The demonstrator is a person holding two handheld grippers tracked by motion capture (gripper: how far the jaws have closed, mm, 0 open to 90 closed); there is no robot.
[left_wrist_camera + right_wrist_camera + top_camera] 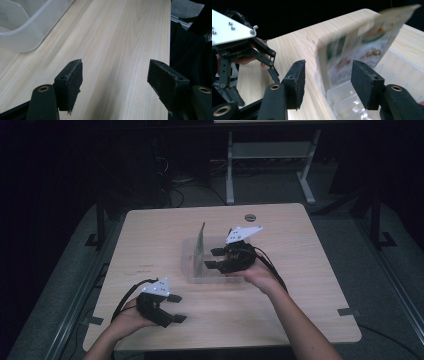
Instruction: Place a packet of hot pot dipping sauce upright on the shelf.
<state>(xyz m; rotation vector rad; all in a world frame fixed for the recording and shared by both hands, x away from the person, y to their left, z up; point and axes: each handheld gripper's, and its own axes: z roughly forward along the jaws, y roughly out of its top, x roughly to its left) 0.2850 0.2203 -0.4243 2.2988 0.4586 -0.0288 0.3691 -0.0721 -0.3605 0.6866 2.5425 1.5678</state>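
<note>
Packet: flat printed food pouch with green and white artwork [359, 47] stands on edge in the clear plastic rectangular bin [192, 270], leaning on its left wall so it stays upright.
Right gripper [214, 258]: my jaws are spread, nothing pinched; they sit just behind the pouch, clear of it.
Left gripper [176, 308]: spread wide, holding nothing, parked over the pale wooden tabletop [120, 37] near me, out of the way.
Judgement: pouch looks delivered.

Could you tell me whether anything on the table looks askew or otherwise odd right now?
Yes: the printed pouch stands on its edge at the left end of the clear plastic tub, leaning rather than lying flat. It looks blurred in the right gripper view. The right tongs are open beside it, not gripping it.
</note>
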